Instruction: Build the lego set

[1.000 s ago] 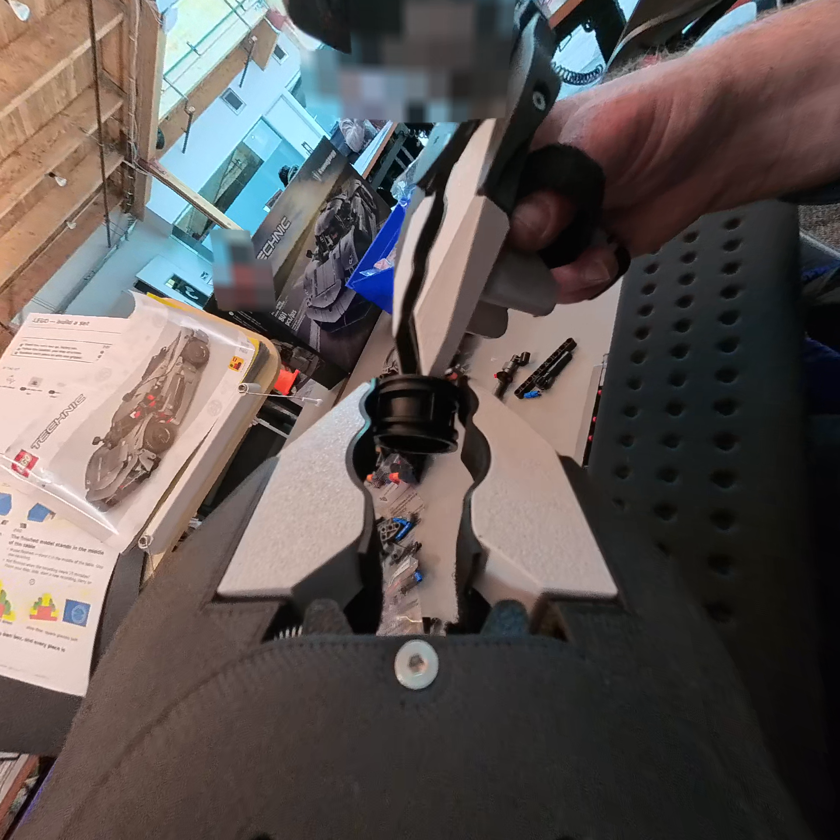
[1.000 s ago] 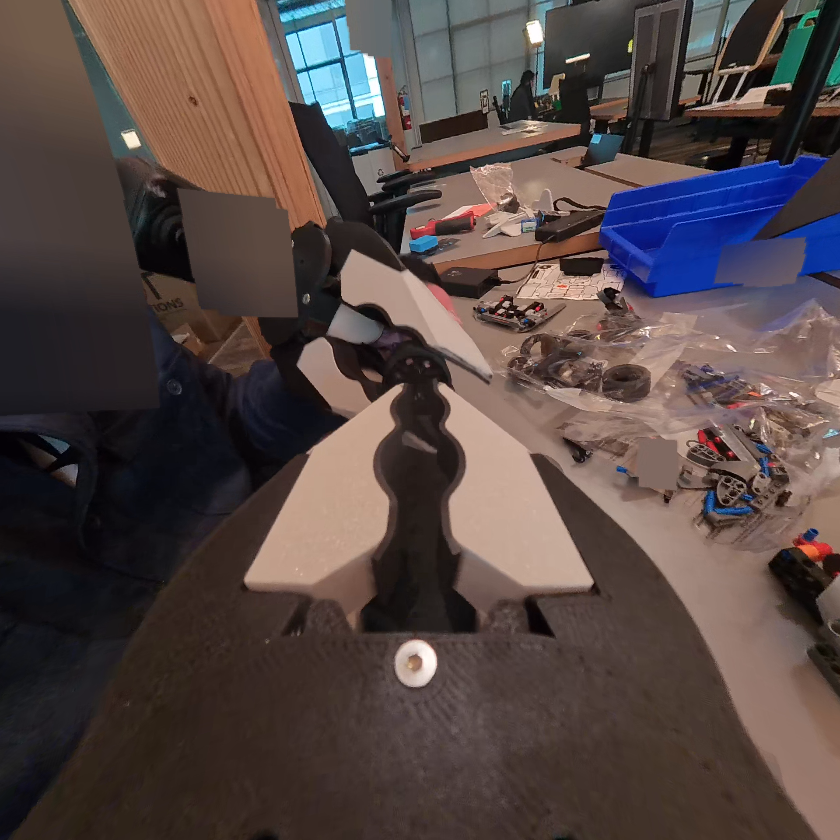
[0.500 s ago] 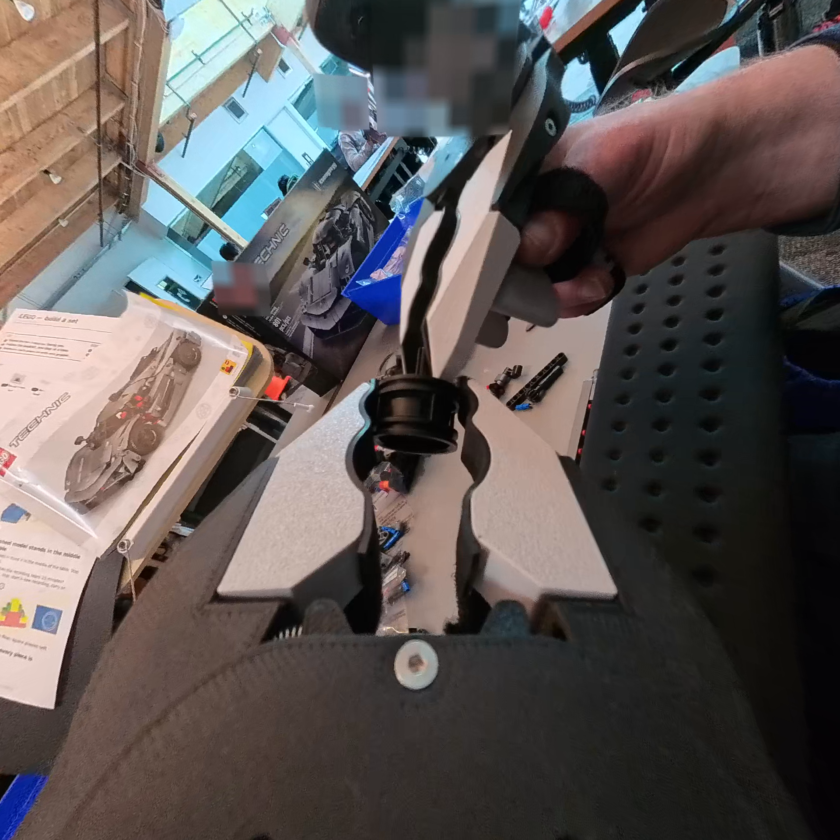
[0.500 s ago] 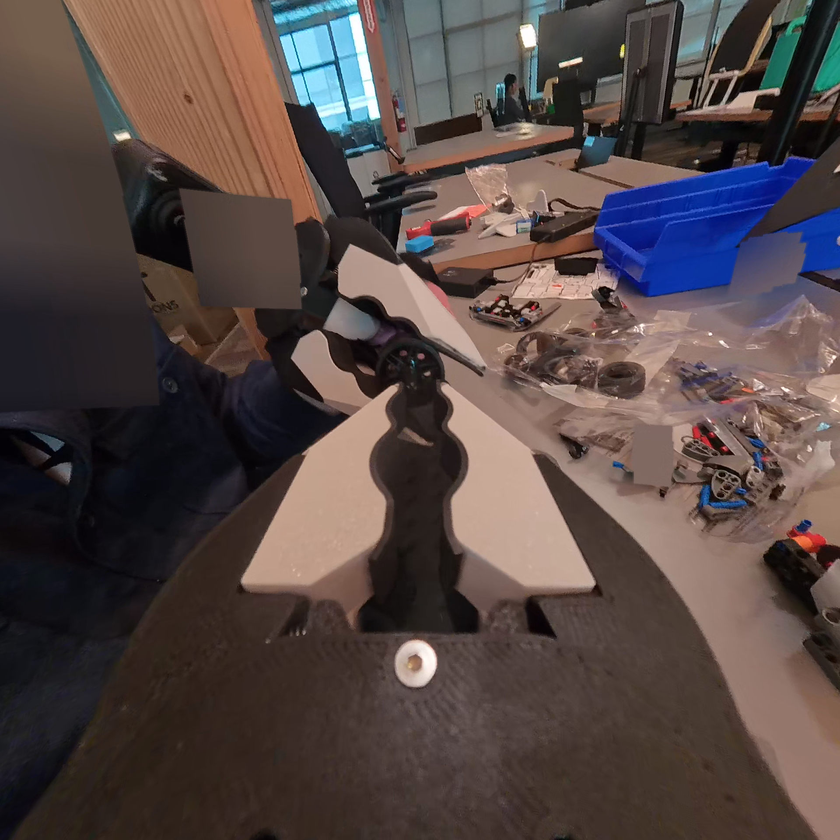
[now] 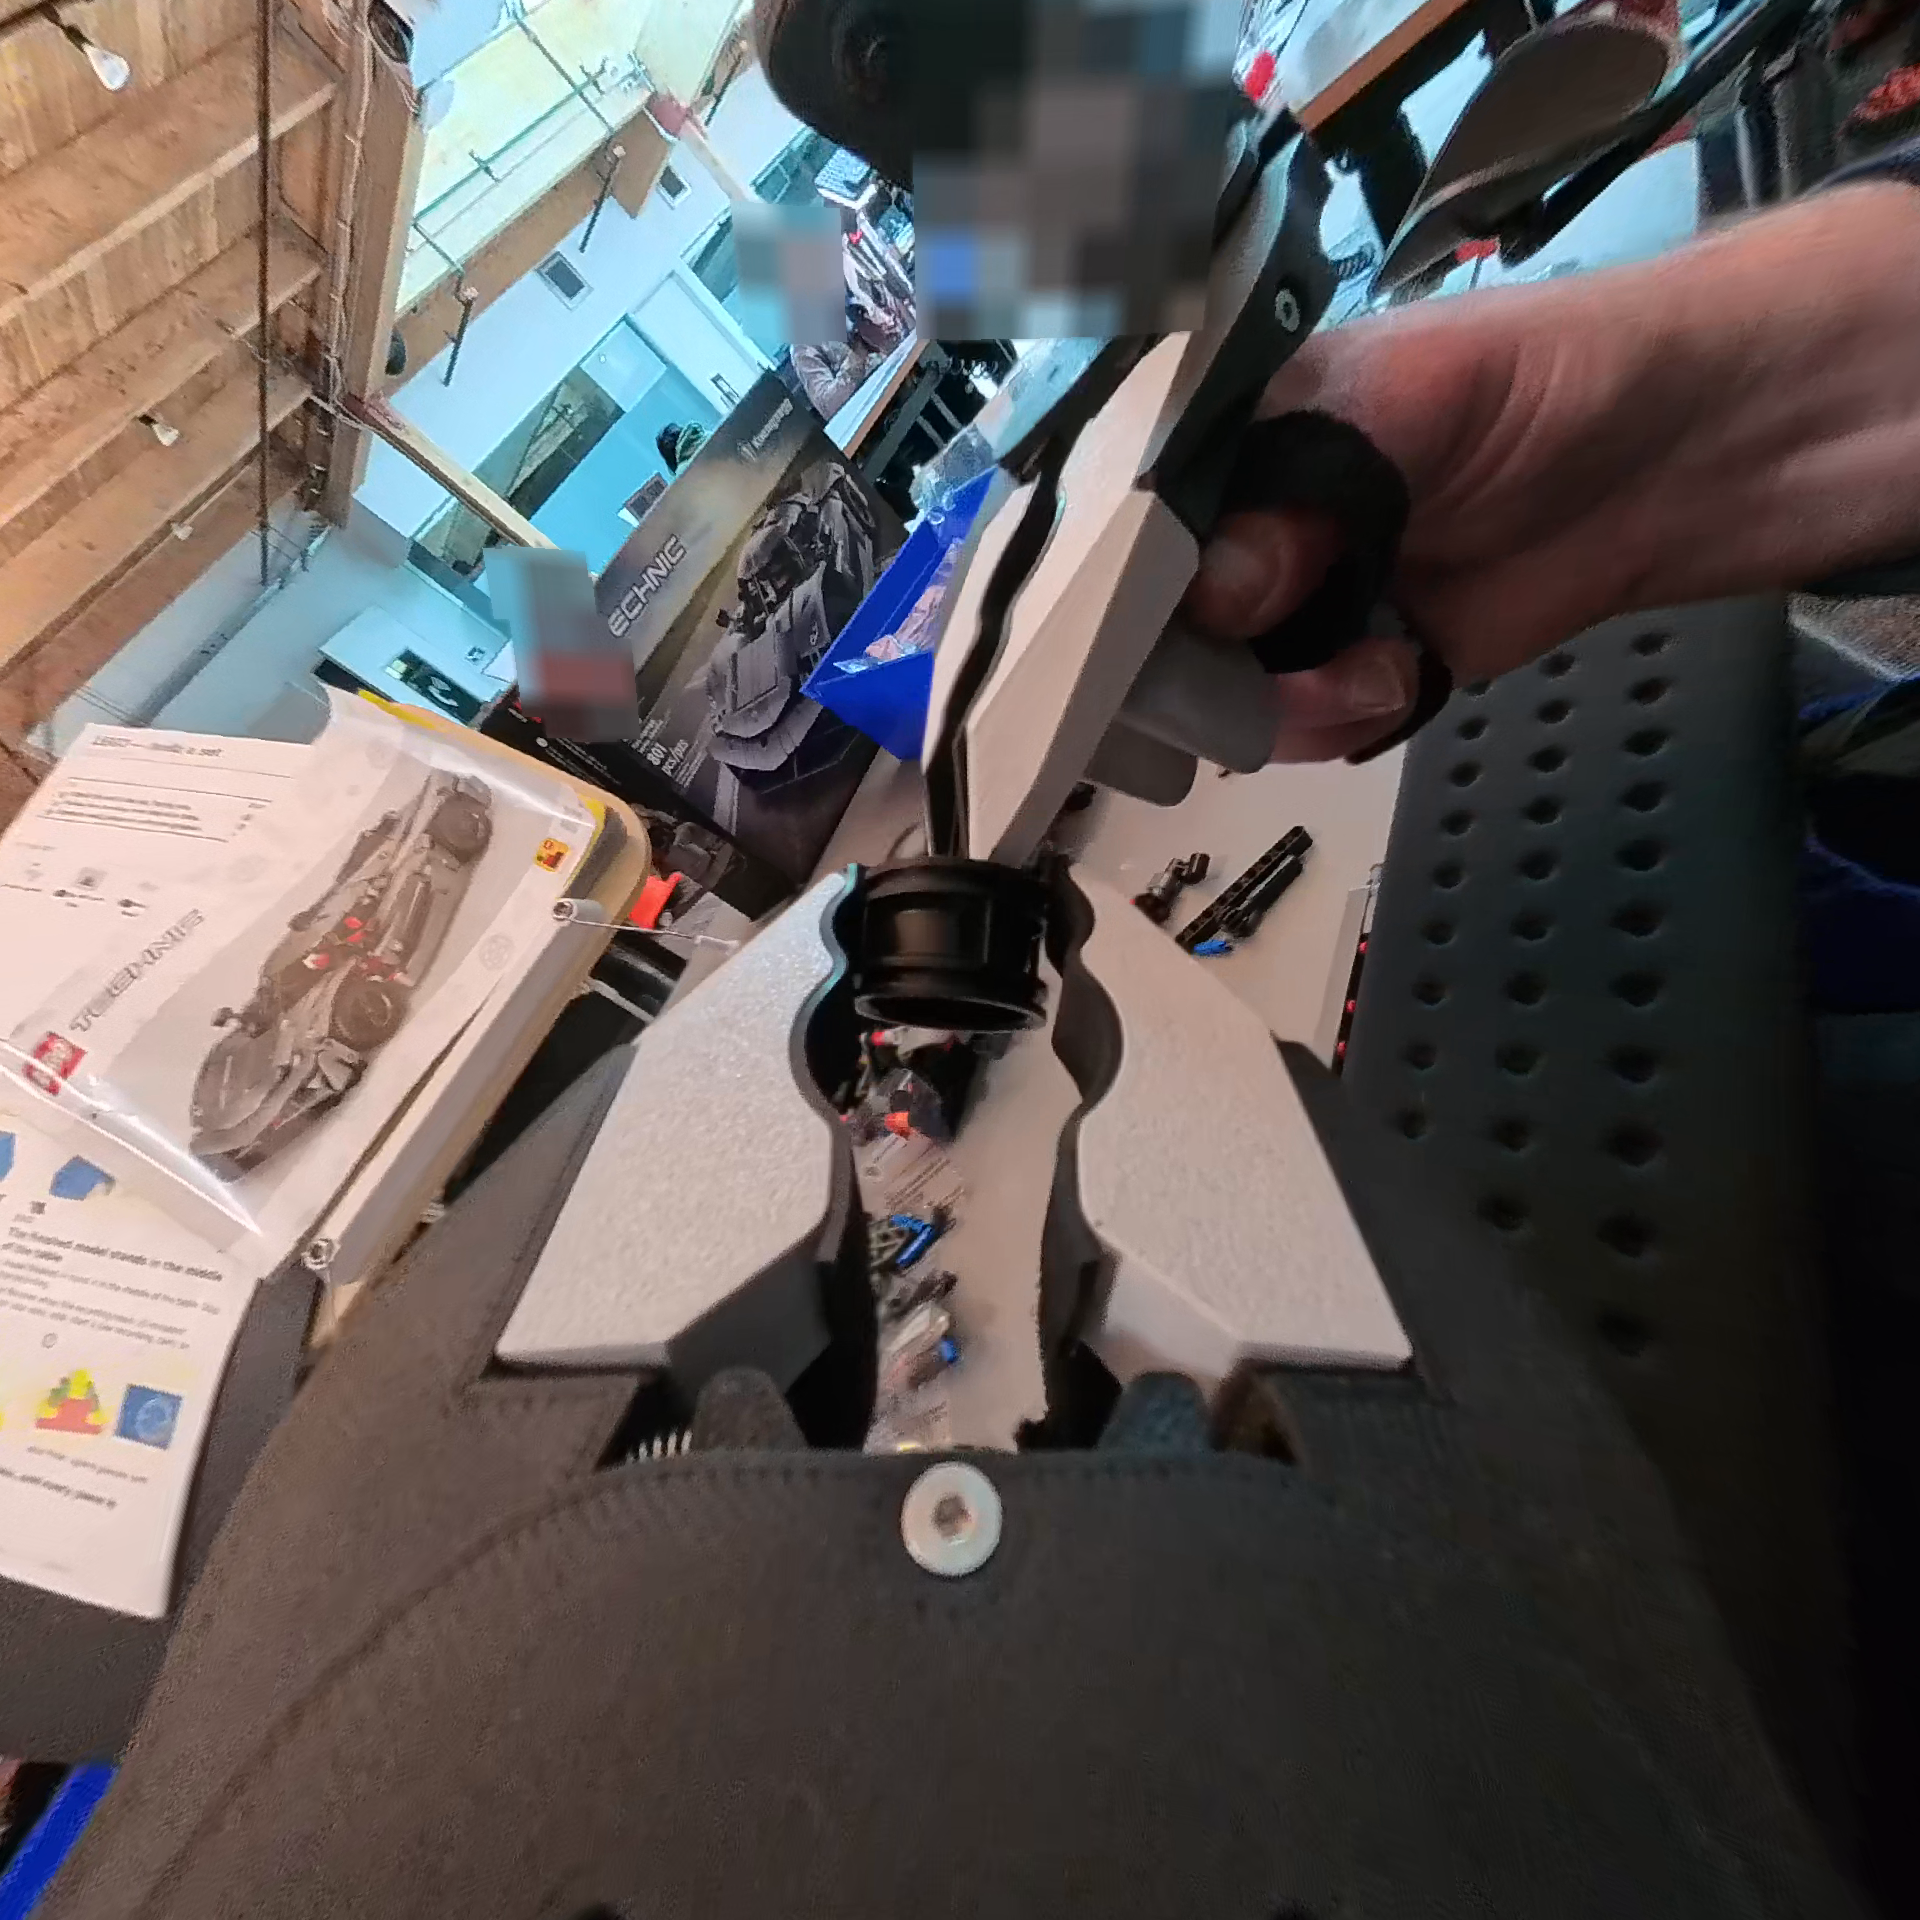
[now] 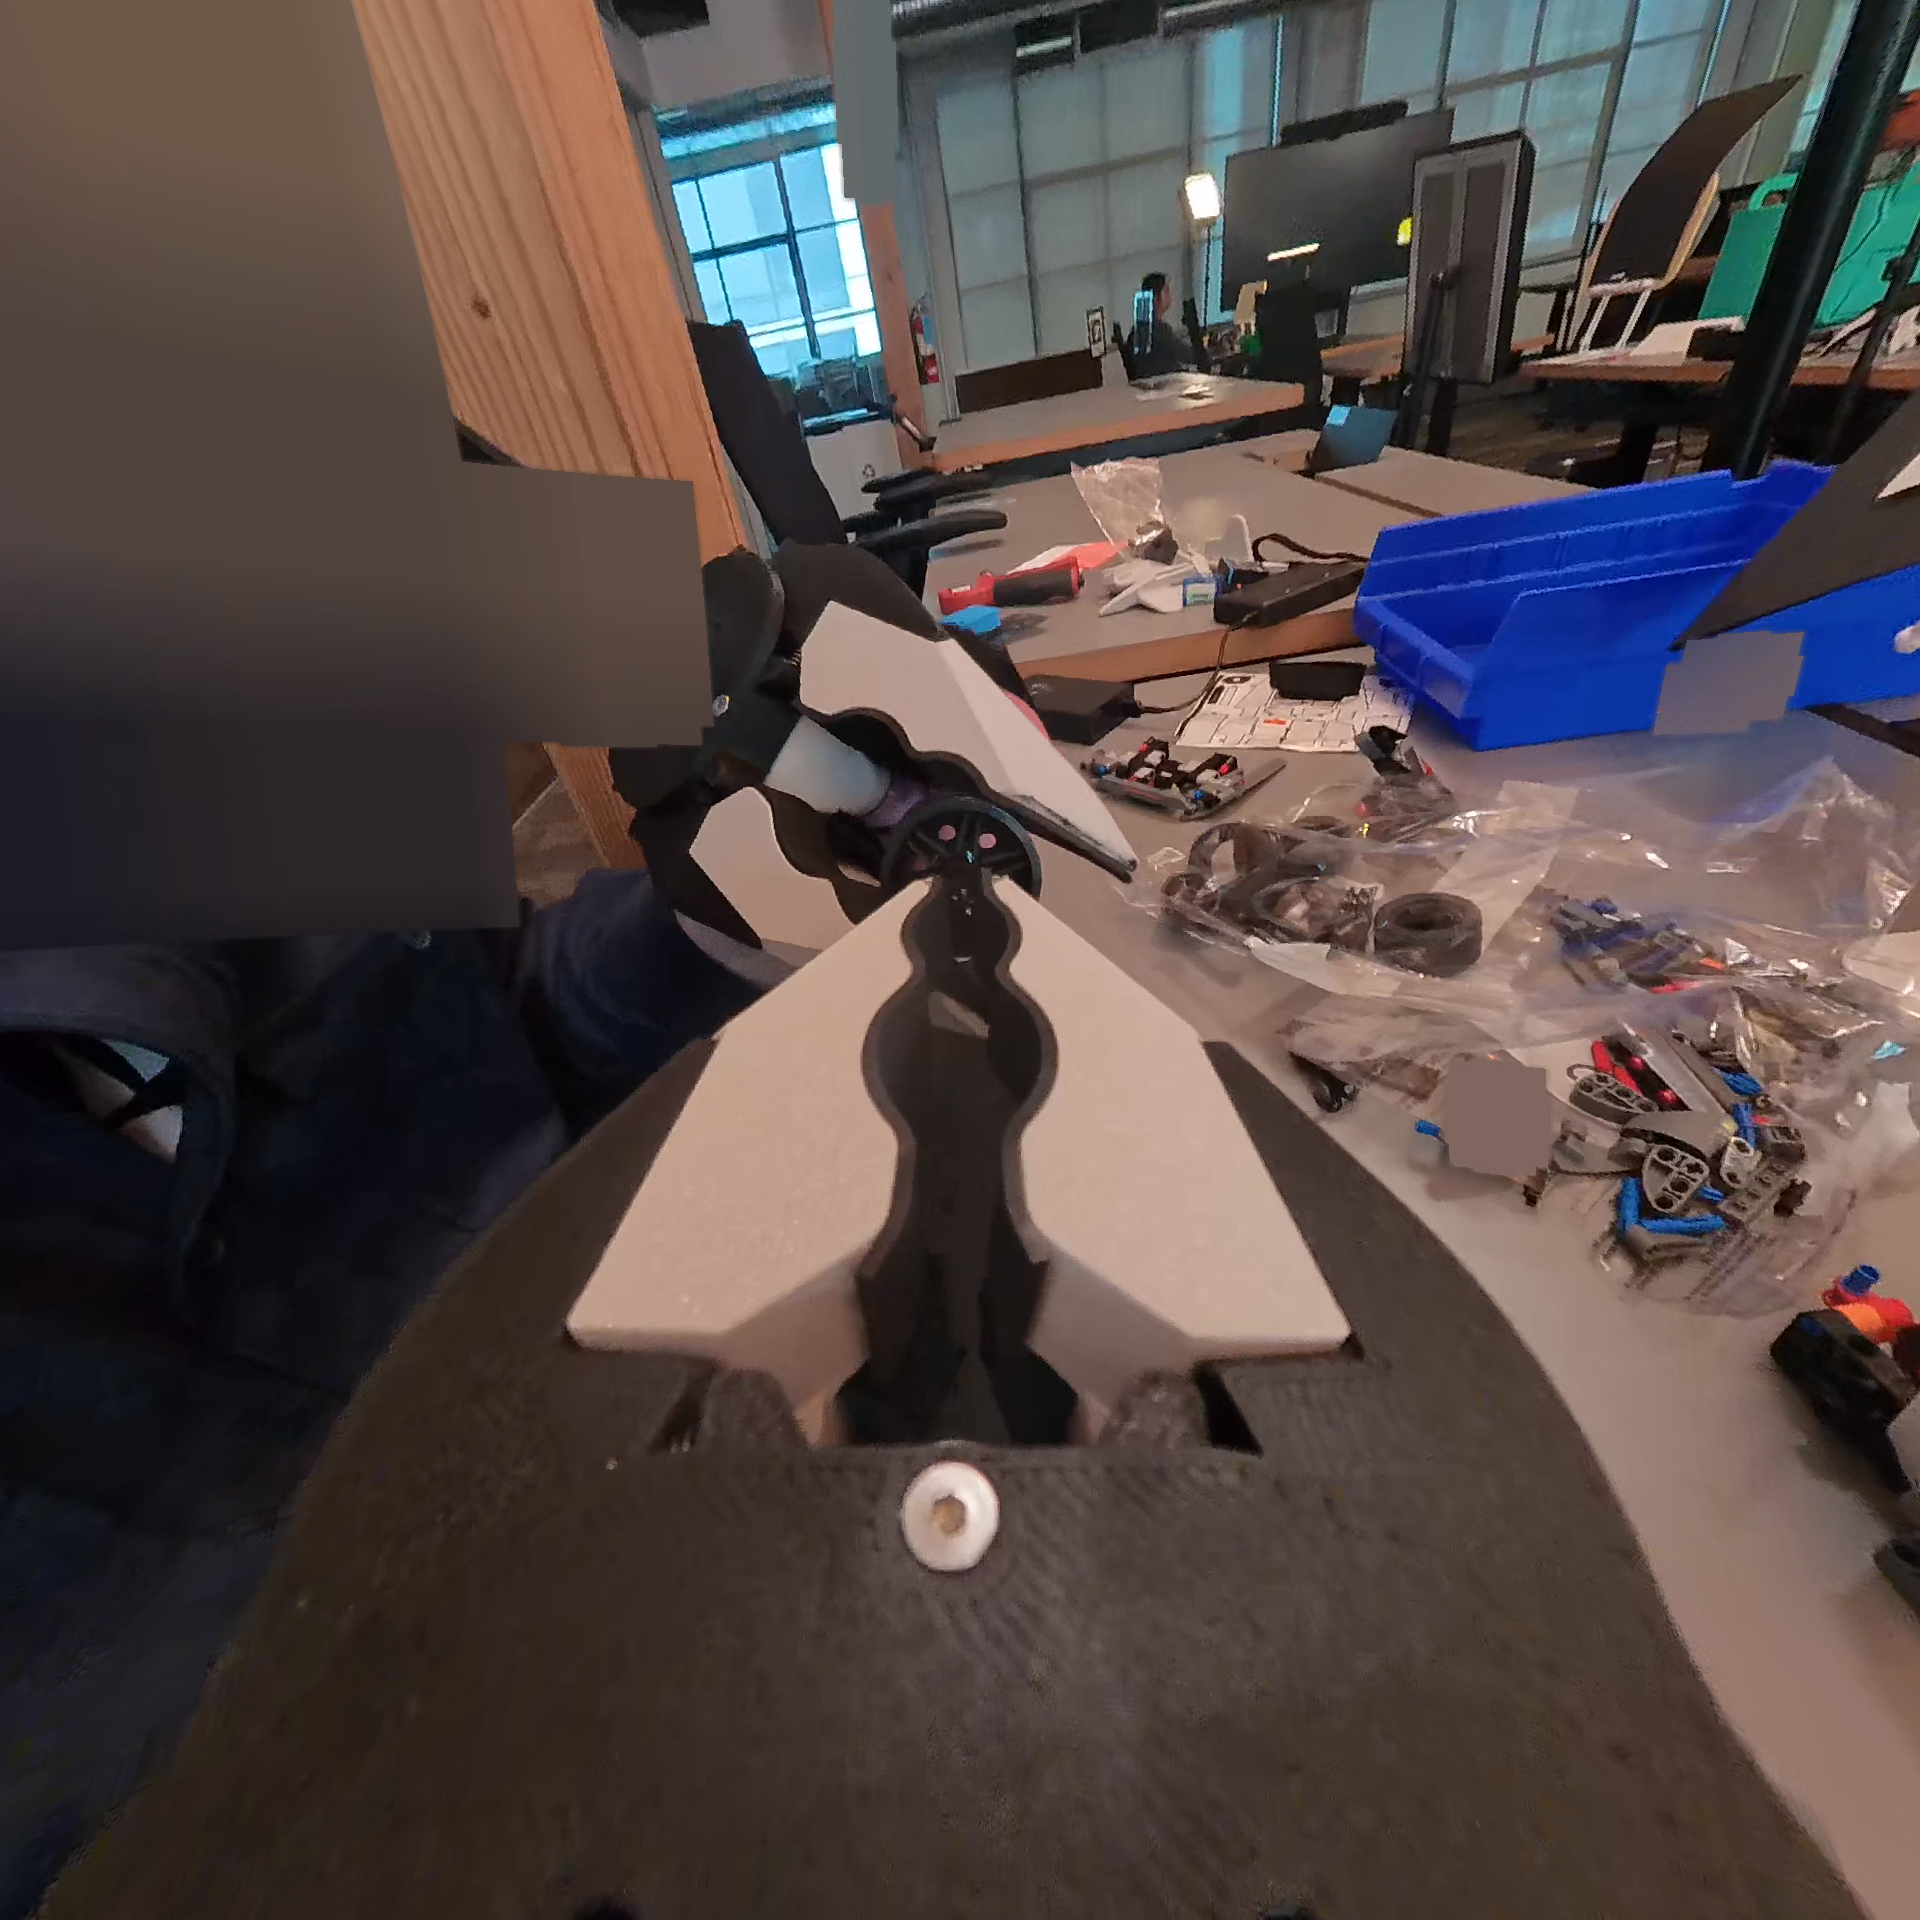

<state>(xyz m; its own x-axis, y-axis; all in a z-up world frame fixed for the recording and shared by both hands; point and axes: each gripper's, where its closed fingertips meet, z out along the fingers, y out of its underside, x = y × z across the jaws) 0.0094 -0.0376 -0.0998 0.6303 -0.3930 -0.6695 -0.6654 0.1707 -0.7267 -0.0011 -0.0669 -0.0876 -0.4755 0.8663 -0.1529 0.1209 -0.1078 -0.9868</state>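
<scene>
Jaws of your left gripper (image 5: 951,940) clamp one black wheel rim (image 5: 948,951); your right gripper (image 6: 961,902) pinches a thin black pin, tips meeting the rim's (image 6: 961,844) spoked face. Both are held above the grey worktop (image 6: 1558,1382). Open office, wood pillar (image 6: 540,312), windows behind. On the worktop: one blue bin (image 6: 1579,603), one loose tyre (image 6: 1427,930), several clear parts bags (image 6: 1704,1132), one set box (image 5: 748,613), one bagged manual (image 5: 281,966).
</scene>
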